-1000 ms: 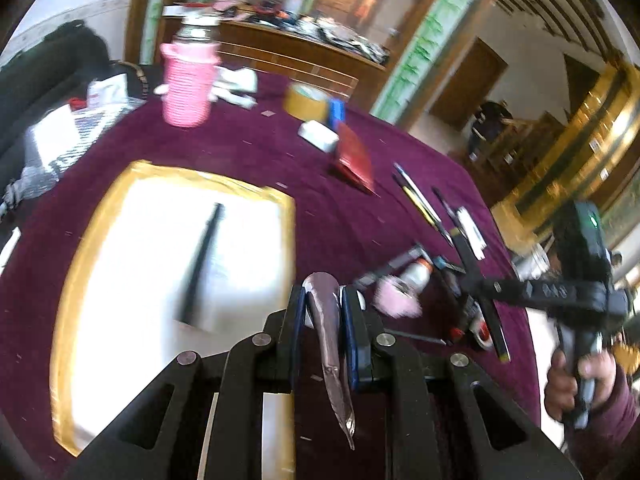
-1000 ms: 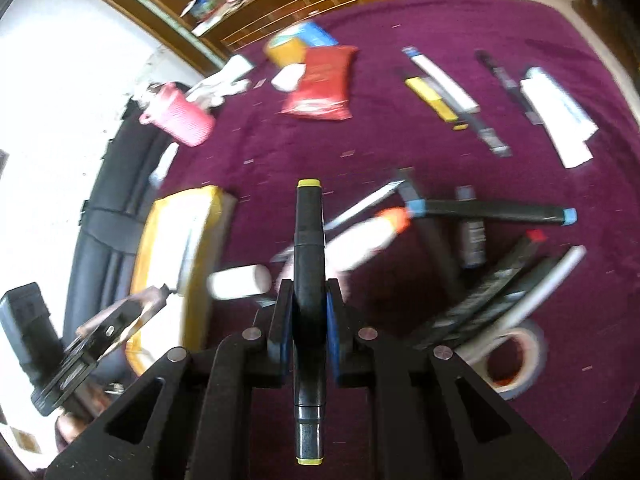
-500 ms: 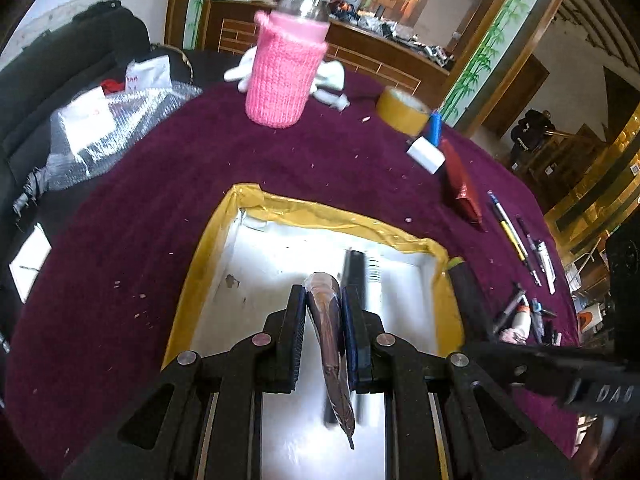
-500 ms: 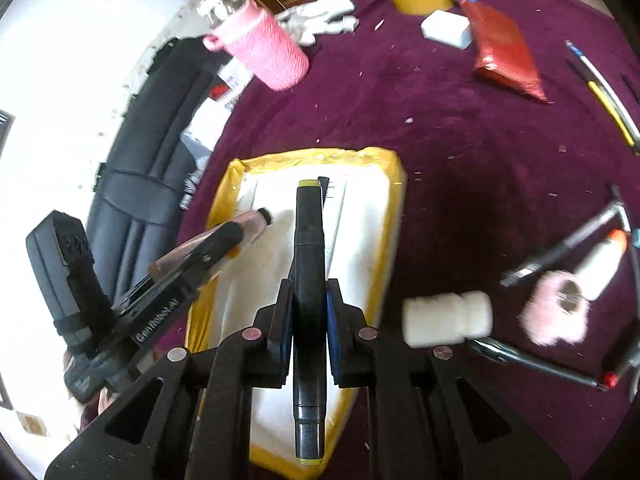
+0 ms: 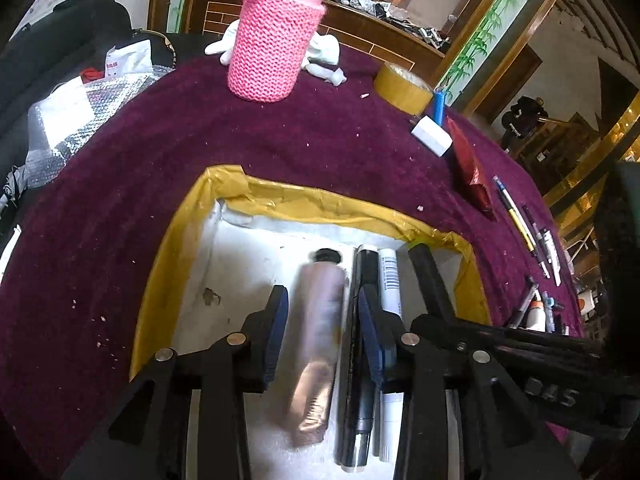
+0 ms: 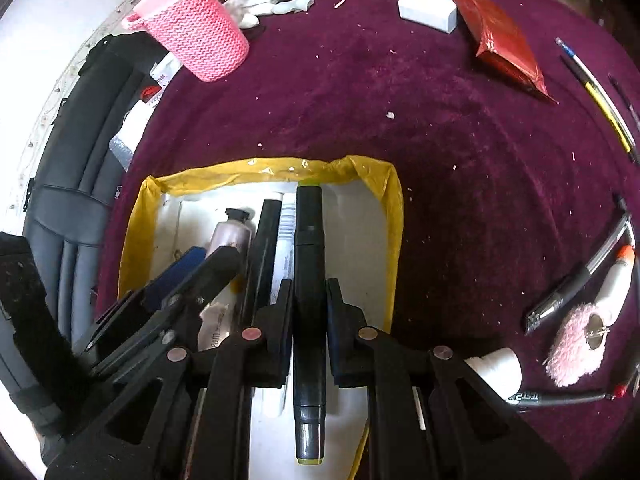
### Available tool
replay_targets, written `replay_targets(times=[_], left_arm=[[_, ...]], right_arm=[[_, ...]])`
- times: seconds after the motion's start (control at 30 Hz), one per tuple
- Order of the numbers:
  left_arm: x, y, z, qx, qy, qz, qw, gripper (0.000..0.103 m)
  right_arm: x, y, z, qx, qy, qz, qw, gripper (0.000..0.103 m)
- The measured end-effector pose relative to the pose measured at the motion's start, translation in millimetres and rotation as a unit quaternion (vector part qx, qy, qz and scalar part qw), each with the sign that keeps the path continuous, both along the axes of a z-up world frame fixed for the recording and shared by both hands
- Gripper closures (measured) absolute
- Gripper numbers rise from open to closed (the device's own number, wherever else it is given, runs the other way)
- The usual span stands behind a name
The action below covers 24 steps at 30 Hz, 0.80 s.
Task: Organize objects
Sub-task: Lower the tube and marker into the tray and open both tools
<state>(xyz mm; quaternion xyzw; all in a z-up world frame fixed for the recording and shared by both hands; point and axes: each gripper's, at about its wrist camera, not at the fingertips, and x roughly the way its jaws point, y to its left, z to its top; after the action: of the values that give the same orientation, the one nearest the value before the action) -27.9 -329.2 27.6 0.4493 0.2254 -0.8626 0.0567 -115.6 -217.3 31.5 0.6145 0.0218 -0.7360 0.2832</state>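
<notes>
Left gripper (image 5: 322, 320): your jaws are opening; silver tube (image 5: 318, 344), blurred, lies between them inside the tray (image 5: 280, 200).
Right gripper (image 6: 308, 300): you pinch the black marker (image 6: 308, 264) over the tray; its lower end is hidden.

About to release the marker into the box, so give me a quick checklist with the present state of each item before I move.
1. Left gripper letting go of the silver tube: ok, jaws opening, tube between them.
2. Tube inside the yellow-edged box: ok.
3. Right gripper gripping the black marker: ok, clamped.
4. Marker over the box: ok.
5. Free spot beneath the marker: cannot tell.
6. Grippers clear of each other: not ok, crowded side by side.
</notes>
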Motion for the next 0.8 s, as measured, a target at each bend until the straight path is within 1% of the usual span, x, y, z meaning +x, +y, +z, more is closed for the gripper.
replay_targets(times=[0.03, 0.1, 0.17, 0.3, 0.4, 0.47, 0.53, 0.6, 0.63, 0.67, 0.7, 0.73, 0.77, 0.8], left_arm=[[1, -2, 3, 0.0, 0.001, 0.002, 1.0, 0.065], [5, -3, 9, 0.004, 0.007, 0.001, 1.0, 0.064], [7, -3, 14, -0.001, 0.008, 0.002, 1.0, 0.058], [12, -6, 21, 0.012, 0.017, 0.007, 0.9998, 0.057], [16, -8, 26, 0.021, 0.022, 0.012, 0.9995, 0.056], [19, -8, 29, 0.02, 0.024, 0.013, 0.9994, 0.055], [21, -9, 30, 0.018, 0.022, 0.016, 0.9995, 0.054], [23, -10, 30, 0.02, 0.018, 0.017, 0.9995, 0.054], [25, -11, 29, 0.023, 0.017, 0.019, 0.9994, 0.054], [26, -11, 29, 0.025, 0.016, 0.022, 0.9993, 0.054], [27, -12, 29, 0.027, 0.015, 0.025, 0.9992, 0.054], [29, -11, 31, 0.031, 0.016, 0.027, 0.999, 0.054], [31, -11, 32, 0.034, 0.019, 0.028, 0.9989, 0.054], [34, -8, 37, 0.037, 0.023, 0.032, 0.9986, 0.054]], right_arm=[[-1, 0, -1, 0.002, -0.001, -0.003, 1.0, 0.091], [-1, 1, 1, 0.005, 0.0, -0.006, 1.0, 0.091], [-1, 1, 2, 0.016, 0.008, -0.008, 1.0, 0.09], [1, 0, 6, 0.026, 0.015, -0.01, 1.0, 0.086], [2, 3, 11, 0.02, 0.018, -0.013, 1.0, 0.085], [3, 8, 20, 0.011, 0.024, -0.018, 0.999, 0.085], [4, 17, 33, 0.012, 0.045, -0.026, 0.999, 0.084], [10, 35, 49, 0.013, 0.073, -0.034, 0.997, 0.081], [13, 44, 56, 0.018, 0.091, -0.04, 0.995, 0.081], [17, 55, 64, 0.028, 0.12, -0.051, 0.991, 0.081], [23, 70, 74, 0.046, 0.162, -0.07, 0.983, 0.08], [31, 85, 83, 0.072, 0.21, -0.093, 0.971, 0.079], [35, 97, 88, 0.089, 0.239, -0.109, 0.961, 0.067], [40, 115, 91, 0.109, 0.274, -0.13, 0.947, 0.055]])
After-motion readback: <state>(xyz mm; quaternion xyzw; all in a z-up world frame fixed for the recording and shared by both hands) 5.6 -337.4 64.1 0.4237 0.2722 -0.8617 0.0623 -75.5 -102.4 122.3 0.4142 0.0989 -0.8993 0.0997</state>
